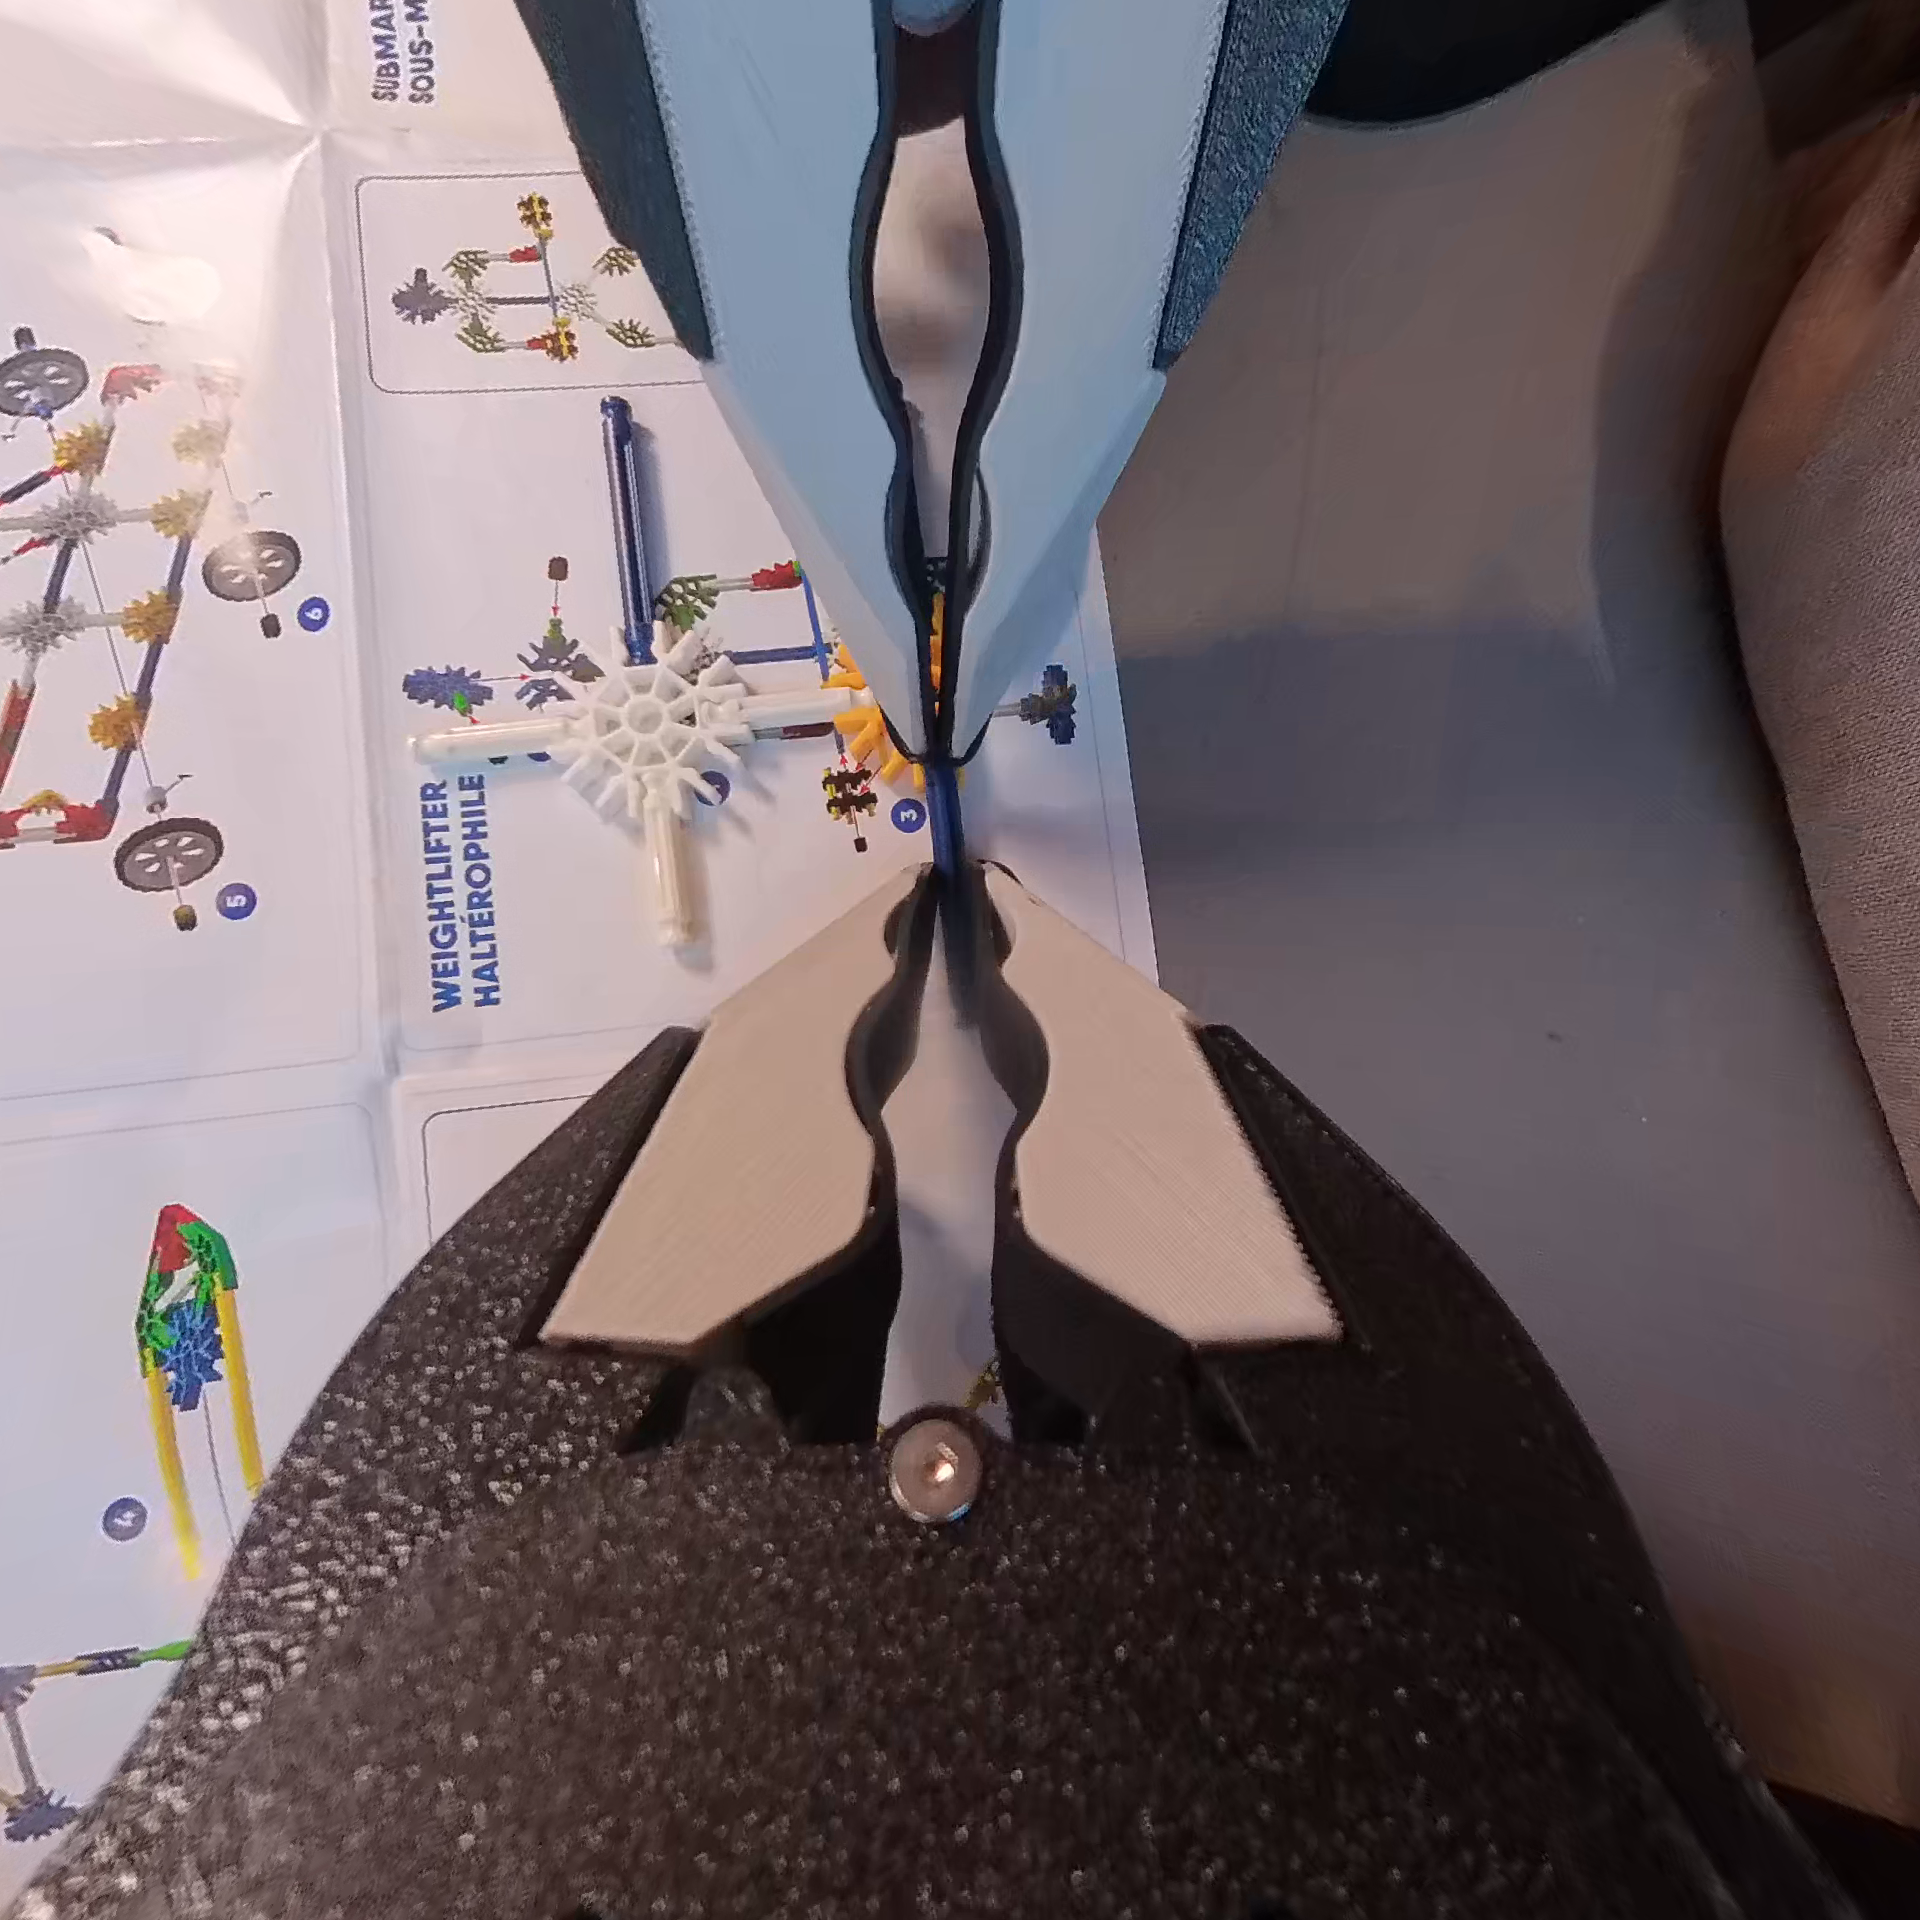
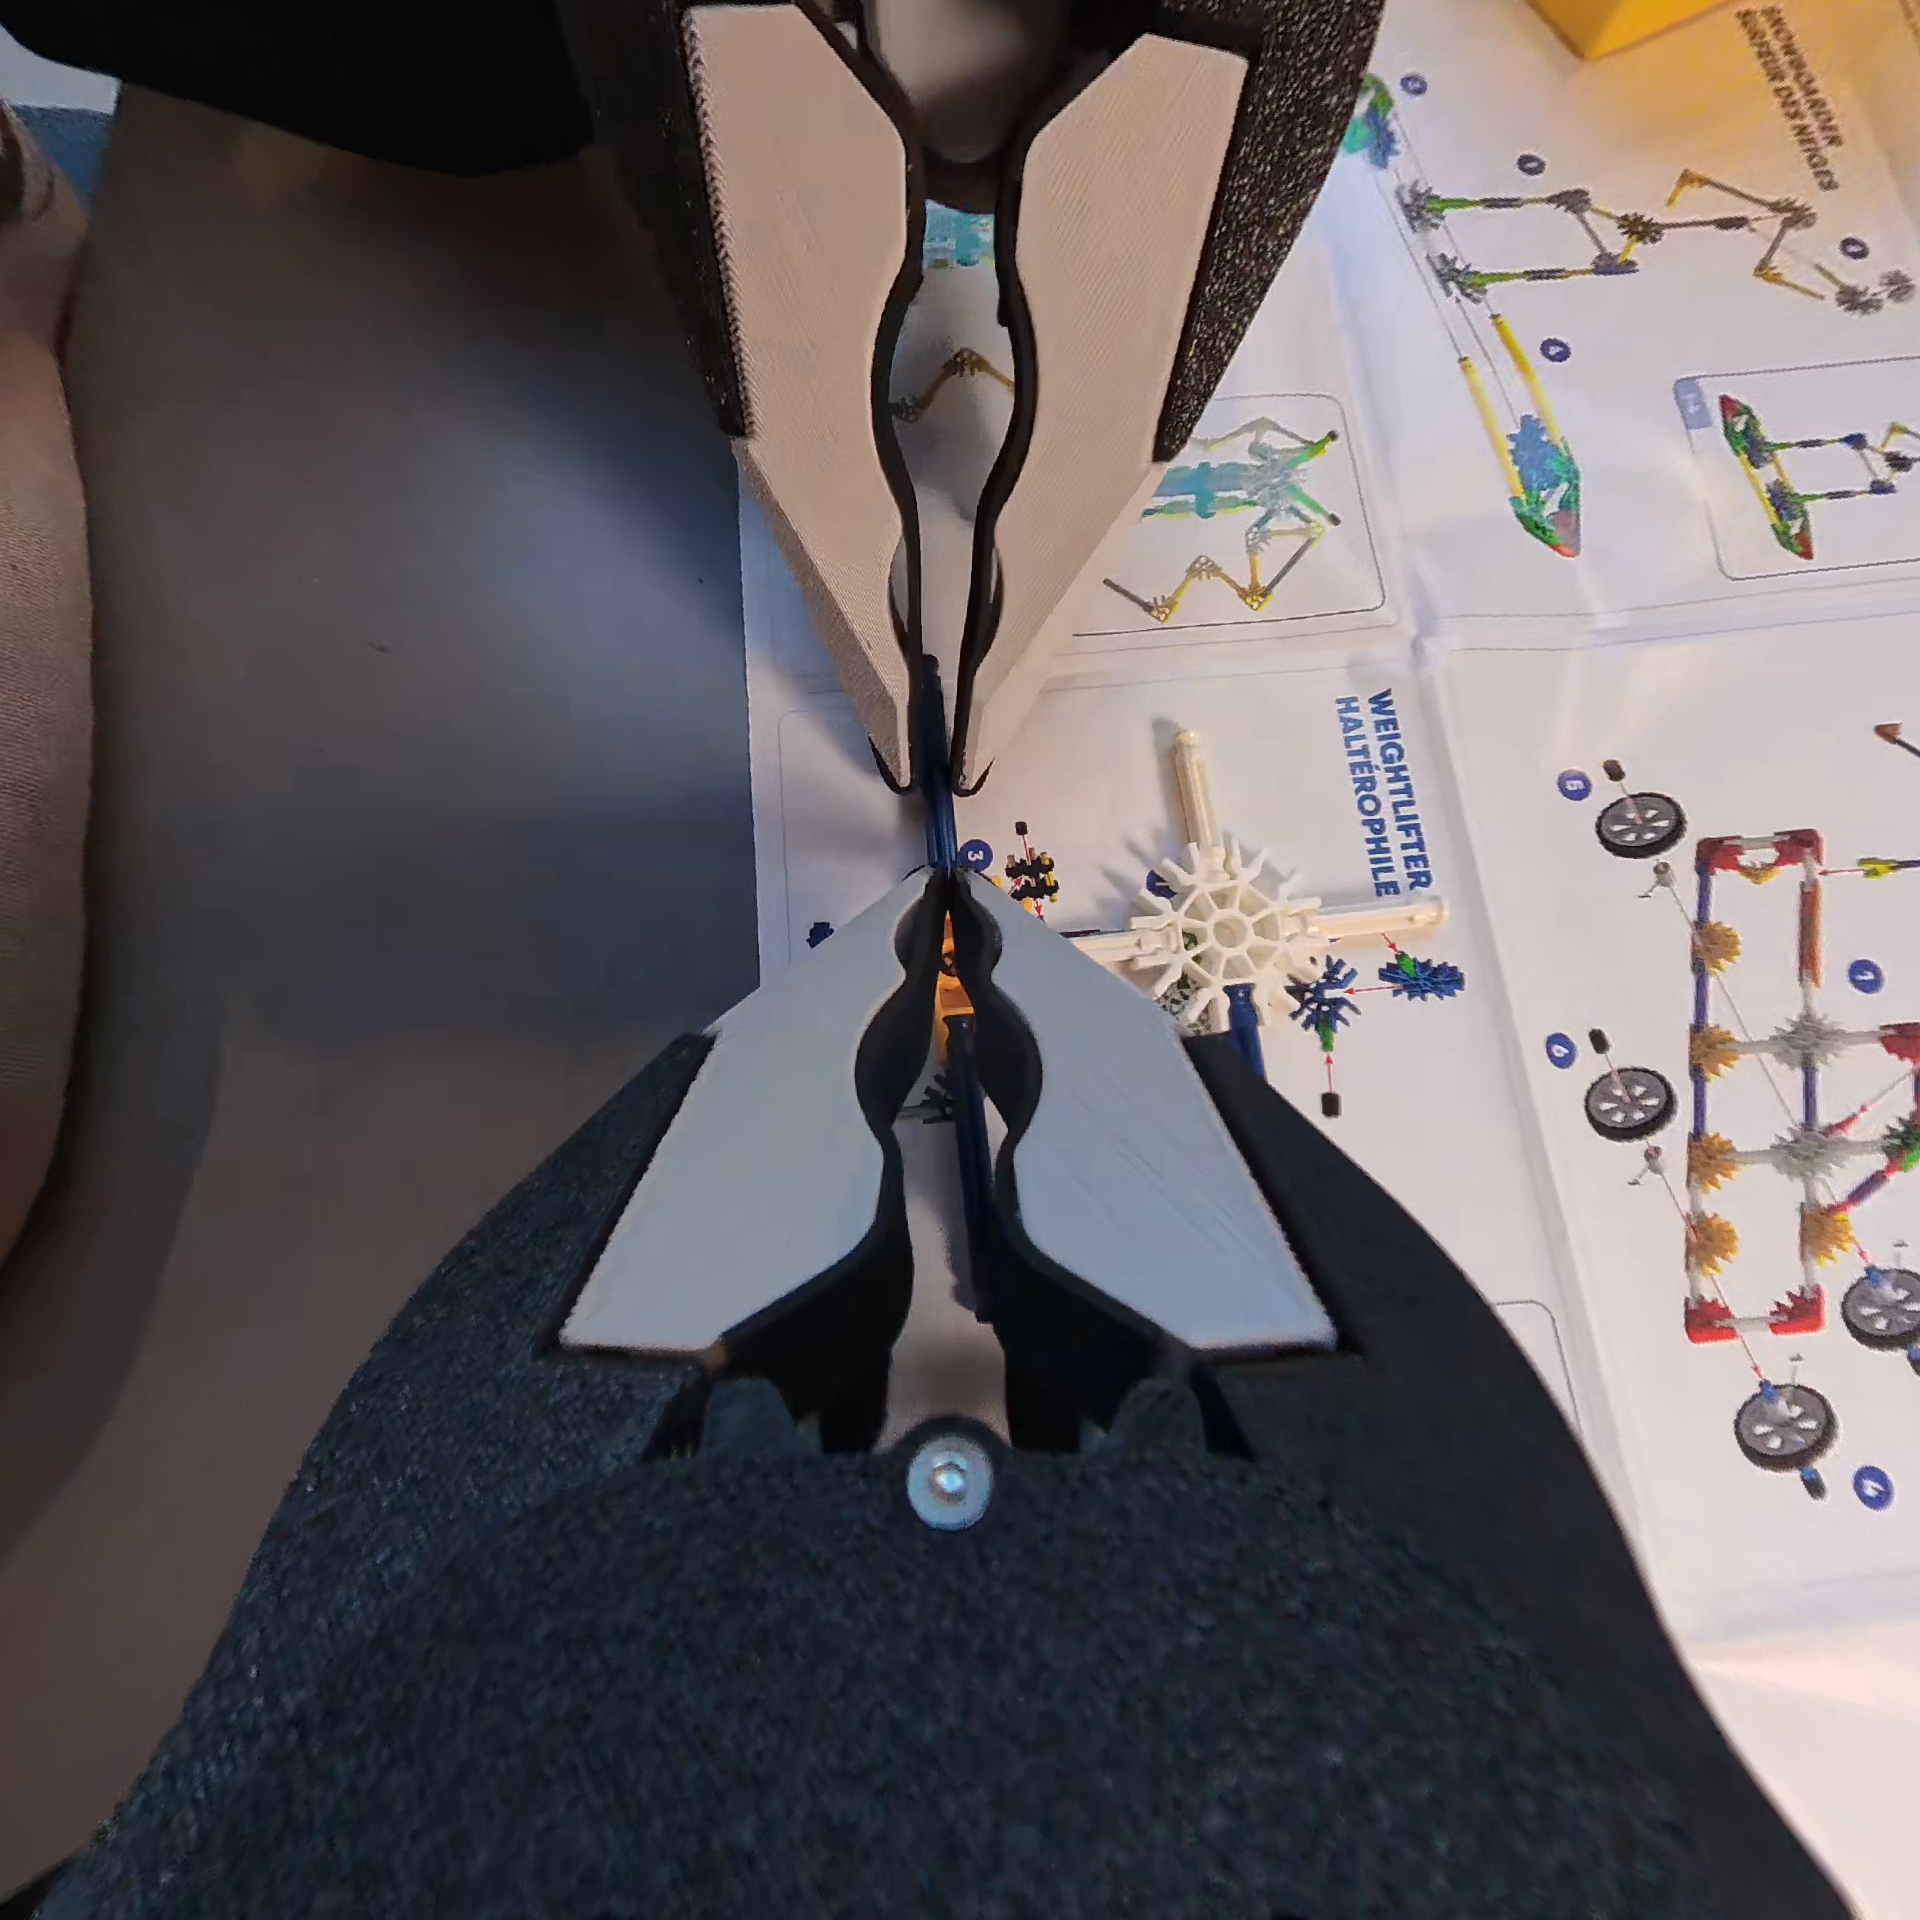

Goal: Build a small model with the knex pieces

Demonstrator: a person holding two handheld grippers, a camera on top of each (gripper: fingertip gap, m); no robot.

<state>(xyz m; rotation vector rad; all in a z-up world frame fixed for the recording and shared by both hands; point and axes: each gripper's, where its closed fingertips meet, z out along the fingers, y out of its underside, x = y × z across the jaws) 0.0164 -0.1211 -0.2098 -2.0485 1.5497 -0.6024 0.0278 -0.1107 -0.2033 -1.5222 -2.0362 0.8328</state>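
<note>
My left gripper (image 1: 951, 873) is shut on a thin blue rod (image 1: 945, 816) and holds it just above a printed instruction sheet (image 1: 260, 987). My right gripper (image 1: 940, 753) meets it tip to tip from the far side and is shut on the rod's other end. In the right wrist view the same rod (image 2: 940, 826) spans the short gap between my right gripper (image 2: 945, 878) and the left gripper (image 2: 935, 784). A yellow connector (image 2: 951, 997) with another blue rod (image 2: 971, 1122) shows between the right fingers; it also shows in the left wrist view (image 1: 862, 717).
A white snowflake connector (image 1: 644, 717) with white rods and a blue rod (image 1: 623, 499) lies on the sheet; it also shows in the right wrist view (image 2: 1226, 930). The grey table (image 1: 1455, 831) runs beside the sheet, with beige cloth (image 1: 1829, 623) past its edge. A yellow box corner (image 2: 1600, 26) is far off. The grippers are tip to tip, or close to it. The white snowflake connector (image 1: 644, 717) sits 5 centimetres or so from the ends of my right fingers. The right camera catches it too, in the right wrist view (image 2: 1227, 933).
</note>
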